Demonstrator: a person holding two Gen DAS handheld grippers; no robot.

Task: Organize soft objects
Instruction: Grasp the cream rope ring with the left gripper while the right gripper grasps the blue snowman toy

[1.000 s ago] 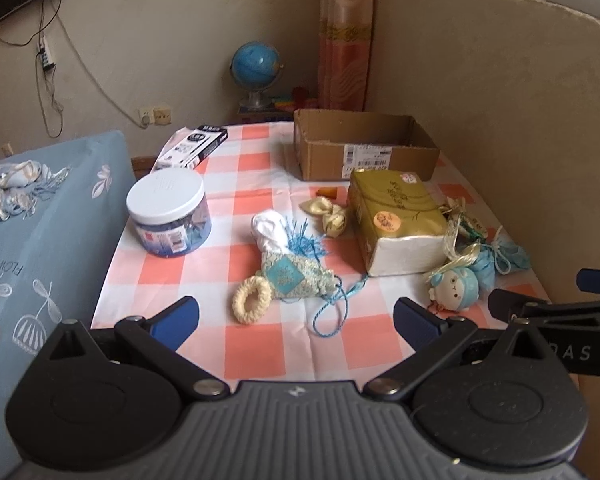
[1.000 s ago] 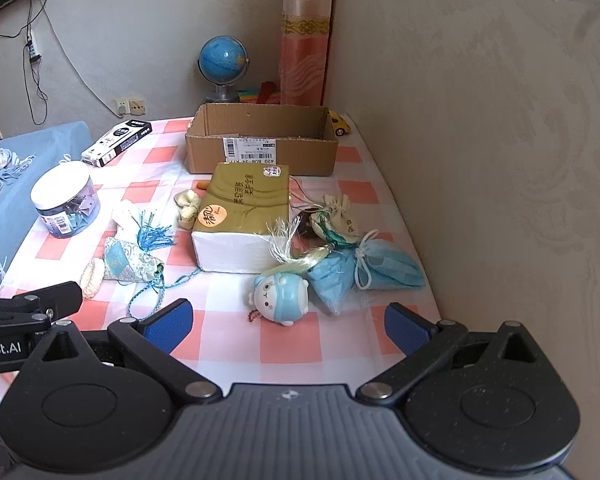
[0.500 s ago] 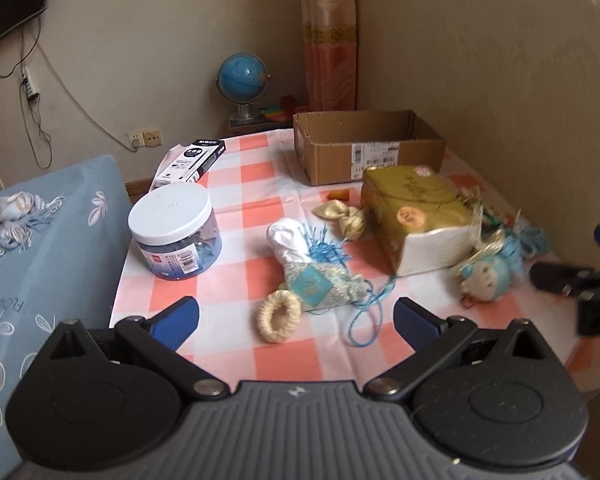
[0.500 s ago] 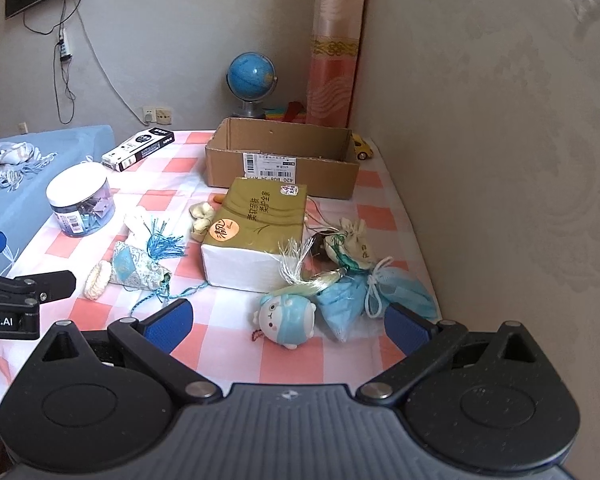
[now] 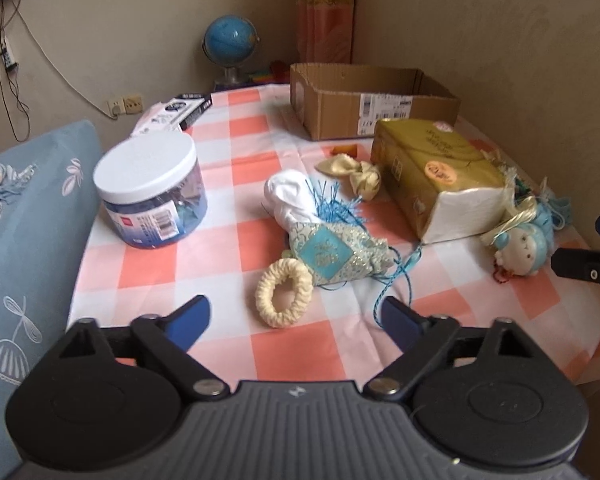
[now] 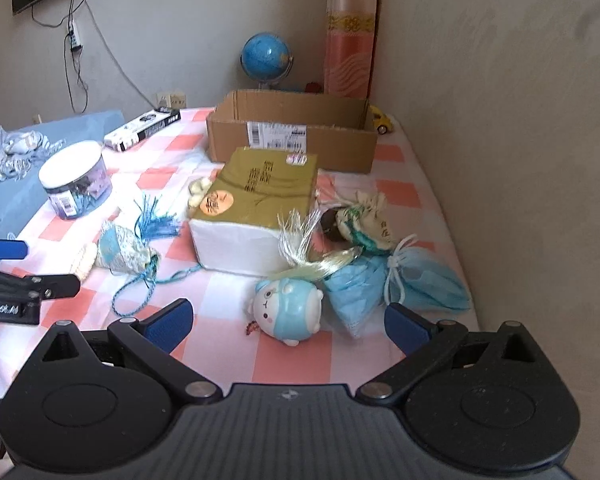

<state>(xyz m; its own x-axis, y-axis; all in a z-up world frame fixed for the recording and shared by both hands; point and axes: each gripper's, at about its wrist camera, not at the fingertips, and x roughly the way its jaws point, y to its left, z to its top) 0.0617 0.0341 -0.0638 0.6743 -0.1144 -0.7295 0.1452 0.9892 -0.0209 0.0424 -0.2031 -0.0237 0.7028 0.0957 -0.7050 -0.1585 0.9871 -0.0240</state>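
A cream braided ring (image 5: pixel 284 299) lies on the checked tablecloth (image 5: pixel 236 184), just ahead of my left gripper (image 5: pixel 296 315). Its jaws are closing, with nothing pressed between the pads. Behind the ring lie an embroidered sachet (image 5: pixel 336 254) with a blue tassel, a white cloth (image 5: pixel 288 196) and a cream bow (image 5: pixel 360 174). My right gripper (image 6: pixel 288 320) stands open over a blue-and-white plush toy (image 6: pixel 286 308) without touching it. Two blue drawstring pouches (image 6: pixel 424 280) and a cream sachet (image 6: pixel 364 220) lie to its right. An open cardboard box (image 6: pixel 292 132) stands at the back.
A gold tissue pack (image 6: pixel 256 200) sits mid-table between the two groups. A white-lidded jar (image 5: pixel 152 192) and a black-and-white carton (image 5: pixel 176 114) are at the left. A blue pillow (image 5: pixel 24 216) borders the left edge, a wall the right. A globe (image 6: pixel 266 56) stands behind.
Both grippers have dropped and come closer to the table, so the ring and the plush toy loom larger. The left jaws stand narrower than before.
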